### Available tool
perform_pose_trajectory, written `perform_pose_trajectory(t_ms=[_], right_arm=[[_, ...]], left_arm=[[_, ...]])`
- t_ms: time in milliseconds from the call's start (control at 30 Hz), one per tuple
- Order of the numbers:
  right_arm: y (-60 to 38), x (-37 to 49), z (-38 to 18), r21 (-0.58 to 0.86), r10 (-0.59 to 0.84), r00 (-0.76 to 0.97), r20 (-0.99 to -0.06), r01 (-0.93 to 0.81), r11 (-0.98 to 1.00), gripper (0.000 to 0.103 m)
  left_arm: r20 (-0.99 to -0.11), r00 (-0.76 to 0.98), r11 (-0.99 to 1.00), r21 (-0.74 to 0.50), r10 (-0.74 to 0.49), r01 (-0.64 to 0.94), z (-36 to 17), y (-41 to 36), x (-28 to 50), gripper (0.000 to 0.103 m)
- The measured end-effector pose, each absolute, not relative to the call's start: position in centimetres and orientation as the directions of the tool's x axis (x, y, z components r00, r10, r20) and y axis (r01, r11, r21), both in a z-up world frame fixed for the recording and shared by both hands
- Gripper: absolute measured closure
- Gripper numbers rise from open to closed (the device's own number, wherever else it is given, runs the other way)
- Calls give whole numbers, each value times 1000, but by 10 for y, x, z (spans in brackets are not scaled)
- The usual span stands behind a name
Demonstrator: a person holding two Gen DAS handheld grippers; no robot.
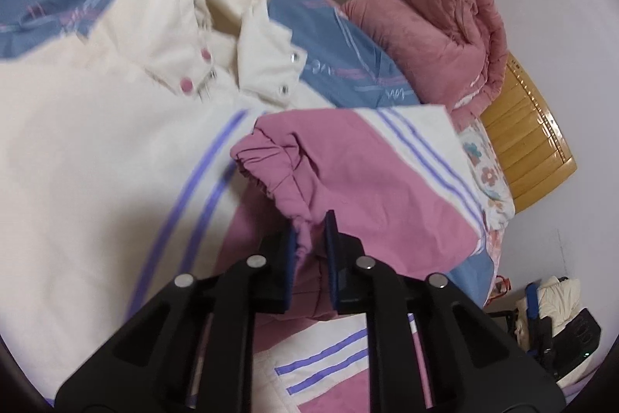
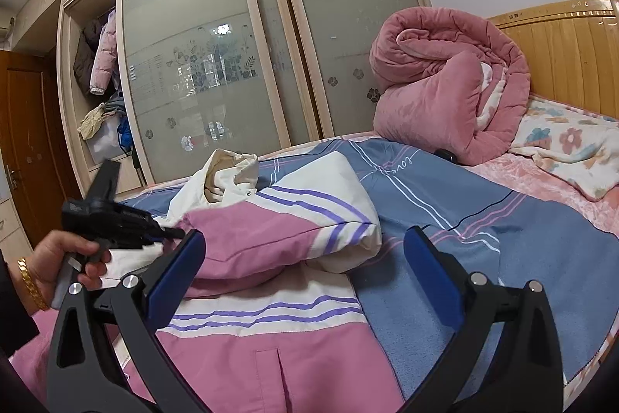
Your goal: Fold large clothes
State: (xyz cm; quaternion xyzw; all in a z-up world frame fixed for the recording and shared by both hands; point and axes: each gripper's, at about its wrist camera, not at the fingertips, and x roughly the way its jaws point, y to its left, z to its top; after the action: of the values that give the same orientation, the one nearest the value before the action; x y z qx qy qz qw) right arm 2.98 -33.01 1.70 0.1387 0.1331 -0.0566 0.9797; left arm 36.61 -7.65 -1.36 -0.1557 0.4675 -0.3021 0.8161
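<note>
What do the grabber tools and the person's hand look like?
Both tools are black plastic, with triangle-shaped cut-outs in the arms and round silver bolts at the joints. The left tool and the right tool each have two flat dark blue pads on the fingers. The hand wears a gold chain bracelet, and a dark sleeve shows beside it.

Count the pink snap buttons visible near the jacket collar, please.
2: one pink snap higher on the cream placket of the jacket, another just below it. Folds may hide more.
</note>
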Motion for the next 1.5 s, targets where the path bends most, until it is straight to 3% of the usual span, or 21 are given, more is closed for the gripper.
perform_pose_trajectory(t_ms=[333, 567, 667, 700, 733, 767, 800, 1000, 1233, 1333, 1500], right_arm=[[-324, 34, 14, 247, -67, 956, -284, 140, 959, 1], [-316, 39, 12, 237, -53, 954, -295, 127, 963, 1], [-311, 42, 12, 223, -45, 952, -302, 117, 968, 1], [-310, 42, 11, 218, -43, 951, -305, 113, 969, 1], [-309, 43, 11, 215, -39, 951, -308, 109, 971, 1], [-308, 43, 11, 213, -36, 951, -308, 106, 971, 1], [-307, 43, 11, 211, -33, 950, -310, 102, 972, 1], [-303, 42, 12, 191, -13, 952, -306, 74, 979, 1], [-288, 38, 13, 169, 41, 945, -324, 15, 986, 1], [-280, 30, 15, 151, 55, 945, -323, -7, 989, 1], [-271, 21, 16, 154, 67, 937, -342, -14, 988, 1]], left_arm=[[-675, 514, 848, -442, -529, 291, 59, 10, 361, 91], [-718, 538, 893, -411, -441, 184, 43, 83, 358, 90], [-754, 521, 913, -378, -401, 156, 20, 92, 359, 84], [-768, 526, 927, -350, -366, 134, 11, 93, 358, 69], [-784, 544, 950, -298, -298, 92, 4, 95, 358, 34], [-797, 564, 972, -233, -215, 41, -3, 97, 358, 12], [-794, 589, 983, -183, -150, 4, -7, 99, 356, 2], [-732, 672, 980, -193, -117, -40, -1, 108, 327, 2], [-530, 848, 994, 109, 31, 31, 48, 52, 164, 2], [-527, 850, 993, 90, -13, 71, 45, 34, 110, 2], [-520, 854, 997, 50, -19, 52, 26, 18, 82, 2]])
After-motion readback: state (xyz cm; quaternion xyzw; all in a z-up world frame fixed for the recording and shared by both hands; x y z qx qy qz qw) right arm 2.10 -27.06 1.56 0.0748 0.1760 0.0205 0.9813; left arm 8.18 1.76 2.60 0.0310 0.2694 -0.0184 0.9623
